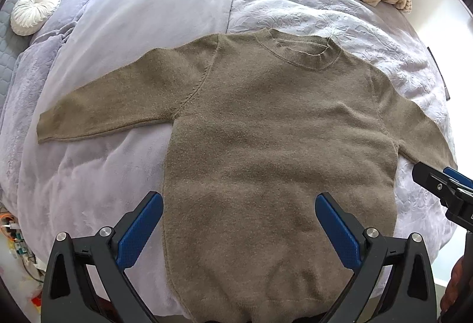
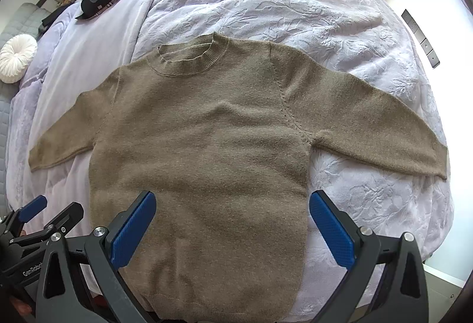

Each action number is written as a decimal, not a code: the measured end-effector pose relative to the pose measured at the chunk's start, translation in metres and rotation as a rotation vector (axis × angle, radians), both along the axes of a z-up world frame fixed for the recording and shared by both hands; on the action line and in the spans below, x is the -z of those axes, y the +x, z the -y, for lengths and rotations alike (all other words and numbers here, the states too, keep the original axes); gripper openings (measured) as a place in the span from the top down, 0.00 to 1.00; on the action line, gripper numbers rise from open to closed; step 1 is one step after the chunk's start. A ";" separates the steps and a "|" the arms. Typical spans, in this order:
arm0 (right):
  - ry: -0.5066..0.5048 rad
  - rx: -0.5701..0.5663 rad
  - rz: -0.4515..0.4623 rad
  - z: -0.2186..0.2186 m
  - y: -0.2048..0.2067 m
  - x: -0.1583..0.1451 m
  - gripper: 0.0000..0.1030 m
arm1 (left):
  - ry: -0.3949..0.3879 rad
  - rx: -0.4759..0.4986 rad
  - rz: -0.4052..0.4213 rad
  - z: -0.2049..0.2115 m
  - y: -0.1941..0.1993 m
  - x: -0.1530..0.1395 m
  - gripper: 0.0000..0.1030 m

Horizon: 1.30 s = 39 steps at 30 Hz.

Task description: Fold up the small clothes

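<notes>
Olive knit sweater (image 1: 266, 130) lies flat, front up, on the lavender bedspread (image 1: 310, 6), sleeves spread, collar far side. Left gripper (image 1: 239, 222) and right gripper (image 2: 233, 221) hover over the hem — both spread wide, holding nothing. Fabric looks soft, limp, fuzzy, light — likely to drape and stretch. Best hold: pinch sleeve cuffs or hem corners.
</notes>
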State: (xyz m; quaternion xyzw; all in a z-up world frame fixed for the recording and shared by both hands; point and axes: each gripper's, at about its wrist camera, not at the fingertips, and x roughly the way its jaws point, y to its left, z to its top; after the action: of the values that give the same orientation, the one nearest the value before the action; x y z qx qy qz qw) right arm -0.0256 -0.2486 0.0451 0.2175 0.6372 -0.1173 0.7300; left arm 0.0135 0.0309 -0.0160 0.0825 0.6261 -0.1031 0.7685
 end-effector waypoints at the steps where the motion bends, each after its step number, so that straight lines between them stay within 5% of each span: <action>1: 0.000 0.000 0.000 0.000 0.000 0.000 0.00 | -0.002 0.002 -0.001 0.000 0.000 0.000 0.00; 39: -0.016 -0.006 -0.008 0.001 -0.001 0.001 0.00 | 0.008 -0.017 -0.001 -0.004 0.002 -0.002 0.00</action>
State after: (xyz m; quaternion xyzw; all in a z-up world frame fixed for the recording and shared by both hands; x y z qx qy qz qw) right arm -0.0266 -0.2496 0.0439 0.2090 0.6399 -0.1211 0.7294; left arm 0.0154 0.0352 -0.0144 0.0801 0.6274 -0.0940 0.7688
